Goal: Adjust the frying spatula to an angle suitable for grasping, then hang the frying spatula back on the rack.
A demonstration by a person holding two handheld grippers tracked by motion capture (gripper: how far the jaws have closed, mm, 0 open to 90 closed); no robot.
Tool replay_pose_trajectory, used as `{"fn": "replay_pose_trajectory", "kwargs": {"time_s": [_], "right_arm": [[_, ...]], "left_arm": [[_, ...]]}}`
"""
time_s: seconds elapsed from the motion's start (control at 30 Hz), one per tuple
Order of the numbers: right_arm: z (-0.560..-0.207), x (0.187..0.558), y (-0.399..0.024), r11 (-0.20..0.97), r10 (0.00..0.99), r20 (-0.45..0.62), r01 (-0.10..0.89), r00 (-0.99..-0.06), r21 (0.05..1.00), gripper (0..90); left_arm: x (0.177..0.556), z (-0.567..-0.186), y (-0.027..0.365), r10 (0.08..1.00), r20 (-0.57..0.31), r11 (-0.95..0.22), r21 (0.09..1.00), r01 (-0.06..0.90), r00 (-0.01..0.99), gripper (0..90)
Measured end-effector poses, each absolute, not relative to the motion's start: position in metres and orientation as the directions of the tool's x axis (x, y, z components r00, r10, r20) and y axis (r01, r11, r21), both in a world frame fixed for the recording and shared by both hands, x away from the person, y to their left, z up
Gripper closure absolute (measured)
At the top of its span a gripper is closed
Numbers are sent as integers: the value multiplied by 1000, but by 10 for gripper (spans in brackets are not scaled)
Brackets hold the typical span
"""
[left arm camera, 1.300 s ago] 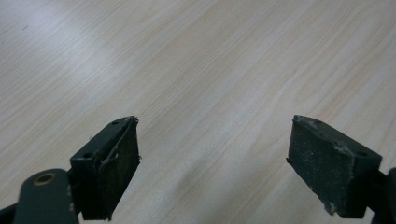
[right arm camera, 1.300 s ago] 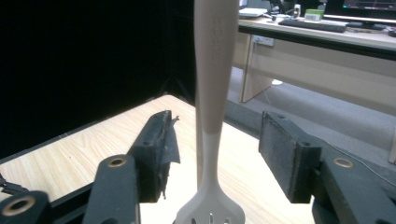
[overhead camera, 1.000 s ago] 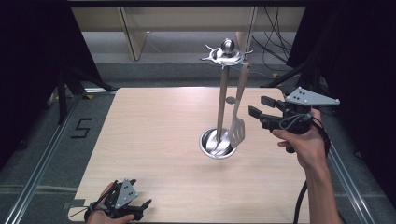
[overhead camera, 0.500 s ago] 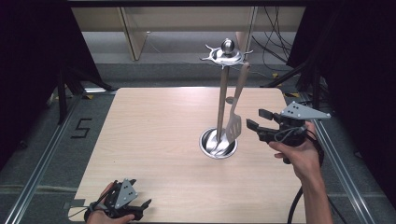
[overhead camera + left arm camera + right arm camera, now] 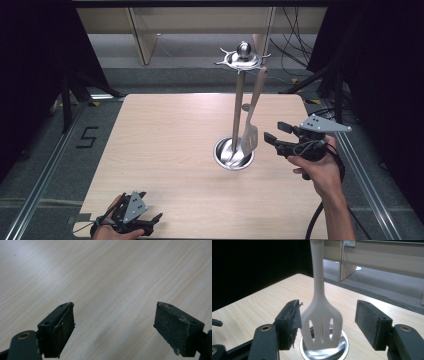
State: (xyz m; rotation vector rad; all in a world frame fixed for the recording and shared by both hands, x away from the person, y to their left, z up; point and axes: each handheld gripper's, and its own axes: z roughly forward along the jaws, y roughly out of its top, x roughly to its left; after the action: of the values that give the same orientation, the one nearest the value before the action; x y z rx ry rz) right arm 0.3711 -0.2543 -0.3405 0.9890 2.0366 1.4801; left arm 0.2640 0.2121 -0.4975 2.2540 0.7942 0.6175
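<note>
Hanging pale slotted spatula, blade broad, handle slim.

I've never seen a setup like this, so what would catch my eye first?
A tall metal rack stands right of the table's middle, with a pale slotted spatula hanging over its shiny round base. The right gripper, jaws apart, points at the spatula's blade without touching it. The left gripper rests open at the near edge.
</note>
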Motion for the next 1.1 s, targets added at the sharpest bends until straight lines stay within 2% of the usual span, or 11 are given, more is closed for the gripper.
{"fn": "replay_pose_trajectory", "kwargs": {"time_s": [0.1,0.23,0.27,0.33,0.37,0.63,0.67,0.7,1.1], "right_arm": [[-347,370,-252,182,753,83,327,-653,927,360],[-353,369,-249,196,745,82,333,-663,922,354],[-355,370,-249,212,742,55,311,-668,927,351],[-359,367,-248,217,741,74,342,-668,914,348],[-362,368,-248,219,733,62,322,-677,921,346],[-372,362,-245,242,724,66,343,-687,908,339],[-372,358,-243,233,731,91,373,-677,898,338],[-373,359,-244,248,732,58,345,-679,905,338],[-387,356,-251,270,729,68,378,-681,885,332]], "left_arm": [[263,-494,213,668,206,-609,704,366,715,159],[263,-496,211,675,198,-599,710,370,711,159],[264,-496,212,675,198,-599,710,371,711,159],[264,-495,212,675,197,-599,710,371,711,159],[264,-495,213,676,197,-597,711,371,710,159],[262,-494,211,669,198,-597,717,360,716,159],[262,-495,211,668,196,-600,712,364,718,159],[262,-496,212,669,195,-600,712,365,718,159],[263,-497,211,675,205,-601,710,366,709,159]]}}
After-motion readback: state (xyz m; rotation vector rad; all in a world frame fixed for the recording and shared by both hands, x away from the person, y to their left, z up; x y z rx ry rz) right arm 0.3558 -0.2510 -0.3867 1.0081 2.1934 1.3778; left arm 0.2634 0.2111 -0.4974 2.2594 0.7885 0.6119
